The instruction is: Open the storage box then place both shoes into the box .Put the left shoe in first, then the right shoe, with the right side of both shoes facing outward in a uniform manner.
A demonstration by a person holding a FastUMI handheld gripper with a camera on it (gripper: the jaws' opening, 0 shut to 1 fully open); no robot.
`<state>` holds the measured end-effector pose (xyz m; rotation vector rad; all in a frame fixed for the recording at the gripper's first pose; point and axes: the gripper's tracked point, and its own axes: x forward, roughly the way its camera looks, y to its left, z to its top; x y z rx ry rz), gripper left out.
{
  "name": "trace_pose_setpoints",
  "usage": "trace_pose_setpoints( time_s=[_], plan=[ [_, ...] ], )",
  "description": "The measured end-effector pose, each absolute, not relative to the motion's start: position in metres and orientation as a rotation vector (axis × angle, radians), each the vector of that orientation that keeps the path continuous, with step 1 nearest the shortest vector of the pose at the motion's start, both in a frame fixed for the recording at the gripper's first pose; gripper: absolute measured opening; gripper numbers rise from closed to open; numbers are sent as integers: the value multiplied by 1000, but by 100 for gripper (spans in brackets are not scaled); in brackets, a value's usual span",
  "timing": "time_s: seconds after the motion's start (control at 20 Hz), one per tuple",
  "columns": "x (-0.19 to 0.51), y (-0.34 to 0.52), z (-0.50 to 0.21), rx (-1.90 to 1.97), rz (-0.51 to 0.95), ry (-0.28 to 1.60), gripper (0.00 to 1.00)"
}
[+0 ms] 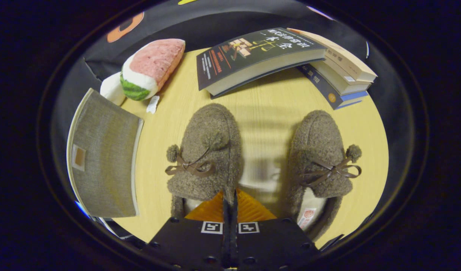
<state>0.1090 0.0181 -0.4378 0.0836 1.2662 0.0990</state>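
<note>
My gripper (230,195) is clenched, fingers pressed together with nothing between, tips at the inner edge of the left shoe (206,154). Its heel is hidden behind the fingers. Right shoe (320,162) sits apart to the right. Storage box (102,158) lies closed on the left, near corner cut off. Books (275,56) stacked far.
</note>
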Motion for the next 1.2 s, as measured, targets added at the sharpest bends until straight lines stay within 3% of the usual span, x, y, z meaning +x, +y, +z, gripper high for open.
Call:
trace_pose_setpoints(
  time_s=[0.45,0.8,1.2],
  plan=[
    [112,15,-350,222,202,1185,1],
    [124,25,-257,297,197,1056,0],
    [112,131,-210,342,250,1037,0]
  ],
)
